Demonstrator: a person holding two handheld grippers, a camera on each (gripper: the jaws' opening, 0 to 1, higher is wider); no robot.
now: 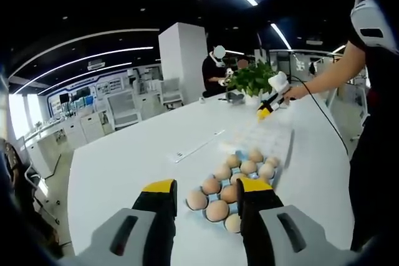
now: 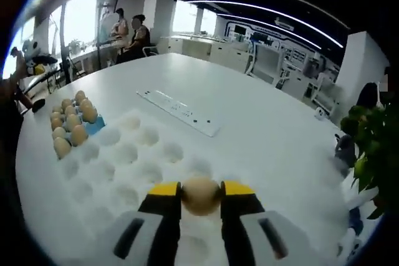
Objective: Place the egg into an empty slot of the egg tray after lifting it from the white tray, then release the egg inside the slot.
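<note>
The right tool [image 2: 200, 199] is closed on an egg [image 2: 200, 195], its two yellow-tipped jaws pressing the egg from both sides at about its middle, just over the white tray [image 2: 124, 154], whose round slots look empty. So the egg is in the tool, low above the tray; if it is lifted free or touching a slot, I cannot tell. An egg is light but fragile w/ a smooth curved shell, so it can slip or crack; in my judgement the hold should be on the widest part w/ gentle force, approx. as it is now. The egg looks a bit wider than tall in the right gripper view, so its long axis seems to lie across the jaws, left to right, but the fisheye makes this not sure; which end is the pointed one I cannot tell. Farther left on the tabletop [image 2: 262, 123] is the blue egg tray [image 2: 95, 126] w/ brown eggs [image 2: 73, 123], touching the white tray's edge. A long white strip [image 2: 177, 111] lies beyond the trays. The left tool [image 1: 205, 192] is open and holds nothing, hovering near the egg tray [image 1: 239, 154], where the eggs [image 1: 217, 210] sit in rows. In the left gripper view the right tool [image 1: 266, 110] shows far away over the white tray [image 1: 265, 135], beside a green plant [image 1: 250, 80].
</note>
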